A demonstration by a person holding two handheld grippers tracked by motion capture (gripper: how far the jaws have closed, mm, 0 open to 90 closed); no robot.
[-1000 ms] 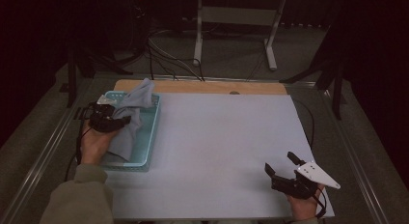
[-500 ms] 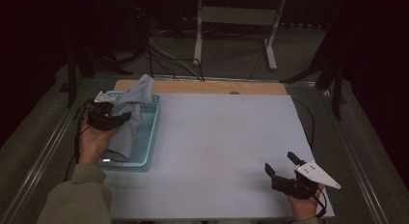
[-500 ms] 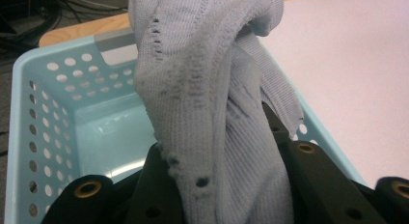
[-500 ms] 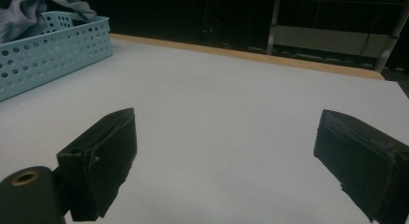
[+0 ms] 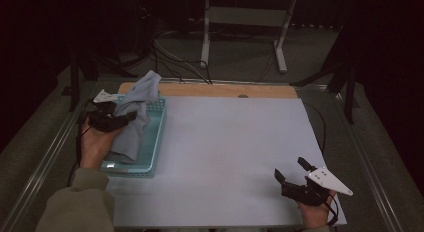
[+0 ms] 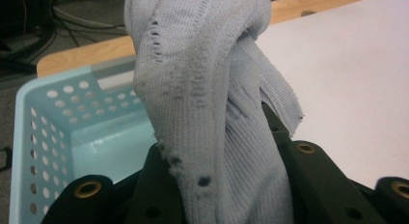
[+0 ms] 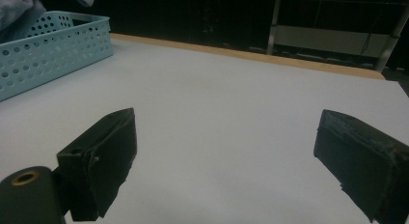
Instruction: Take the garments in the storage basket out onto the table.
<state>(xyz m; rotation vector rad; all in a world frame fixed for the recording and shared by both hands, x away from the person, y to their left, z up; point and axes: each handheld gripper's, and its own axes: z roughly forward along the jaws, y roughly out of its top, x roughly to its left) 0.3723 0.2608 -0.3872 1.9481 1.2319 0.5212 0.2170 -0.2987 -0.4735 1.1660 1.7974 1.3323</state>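
At the tabletop's left edge, your left gripper [image 5: 131, 115] grips the cloth [image 5: 136, 119], seemingly half-lifted, its tail in the basket [image 5: 156, 137]. It has yet to come clear. Your right gripper [image 5: 291, 171] gapes, holding nothing.

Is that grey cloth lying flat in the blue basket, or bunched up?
Bunched up. The grey cloth hangs in crumpled folds, clamped in the left gripper above the blue basket, with its lower end trailing into the basket.

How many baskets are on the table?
1: a light blue plastic basket with holes sits at the table's left side, under the grey knitted cloth.
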